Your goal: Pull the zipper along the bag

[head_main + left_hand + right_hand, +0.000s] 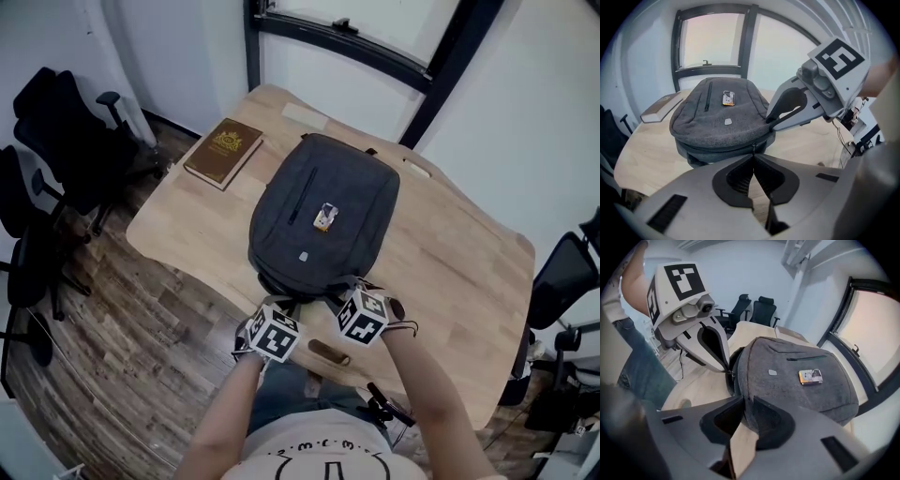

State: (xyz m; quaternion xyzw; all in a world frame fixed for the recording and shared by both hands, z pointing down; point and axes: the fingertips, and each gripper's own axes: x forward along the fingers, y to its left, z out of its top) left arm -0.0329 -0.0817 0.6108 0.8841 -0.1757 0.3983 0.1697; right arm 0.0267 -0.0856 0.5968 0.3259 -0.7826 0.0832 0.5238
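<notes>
Grey bag (352, 239) lies flat, card (324, 217) on top. Left gripper (753, 156) pinches its zip pull (753, 148); right gripper (748, 399) stands slightly spread.

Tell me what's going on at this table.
A person is working on a grey backpack that lies on a wooden table, with a handheld gripper in each hand. The left gripper has its jaws shut on the zipper pull at the bag's near end. The right gripper has its jaws partly apart around the bag's edge close by. Whether they pinch the fabric isn't clear.
</notes>
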